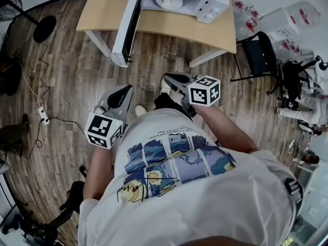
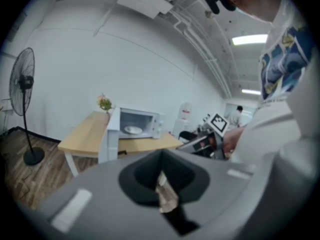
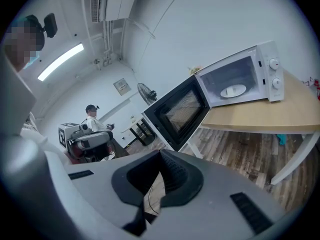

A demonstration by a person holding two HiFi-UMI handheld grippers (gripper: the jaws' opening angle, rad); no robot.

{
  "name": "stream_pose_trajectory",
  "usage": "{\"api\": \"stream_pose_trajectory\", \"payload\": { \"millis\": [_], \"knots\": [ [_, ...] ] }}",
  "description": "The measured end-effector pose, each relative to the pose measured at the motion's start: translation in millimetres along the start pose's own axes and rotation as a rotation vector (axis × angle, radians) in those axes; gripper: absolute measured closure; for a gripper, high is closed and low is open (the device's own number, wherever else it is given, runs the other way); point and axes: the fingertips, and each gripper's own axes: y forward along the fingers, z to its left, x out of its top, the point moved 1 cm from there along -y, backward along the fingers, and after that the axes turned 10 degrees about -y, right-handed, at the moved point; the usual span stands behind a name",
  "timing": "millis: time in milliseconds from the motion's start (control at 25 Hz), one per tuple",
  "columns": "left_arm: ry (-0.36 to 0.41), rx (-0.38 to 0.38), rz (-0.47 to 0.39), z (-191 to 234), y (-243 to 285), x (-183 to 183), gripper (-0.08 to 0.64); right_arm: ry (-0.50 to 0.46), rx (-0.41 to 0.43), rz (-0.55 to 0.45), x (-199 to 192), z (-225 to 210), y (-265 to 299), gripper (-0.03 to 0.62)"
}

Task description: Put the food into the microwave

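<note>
left gripper [image 1: 124, 90] and right gripper [image 1: 167, 78] sit at the person's waist, jaws together, holding nothing. the microwave [image 1: 205, 1] stands well ahead on the table [image 1: 102, 9], its door [image 1: 128, 32] open leftward, the right gripper nearer its cavity. inside lies a white round plate [image 1: 168, 0]; i cannot tell if food is on it.

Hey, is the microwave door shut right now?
No, the microwave door stands swung wide open, and the white plate inside the microwave is in plain sight.
</note>
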Motion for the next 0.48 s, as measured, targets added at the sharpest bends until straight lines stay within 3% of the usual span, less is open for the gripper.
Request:
{"api": "stream_pose_trajectory", "payload": {
  "millis": [280, 480],
  "knots": [
    [-0.001, -0.051, 0.009, -10.0, 22.6, 0.9, 0.552, -0.012, -0.018, 0.008, 1.5, -10.4, -10.0, 0.586],
    [-0.004, -0.086, 0.020, -20.7, 50.0, 2.6, 0.552, -0.076, -0.045, 0.012, 7.3, -27.2, -25.3, 0.586]
  ]
}}
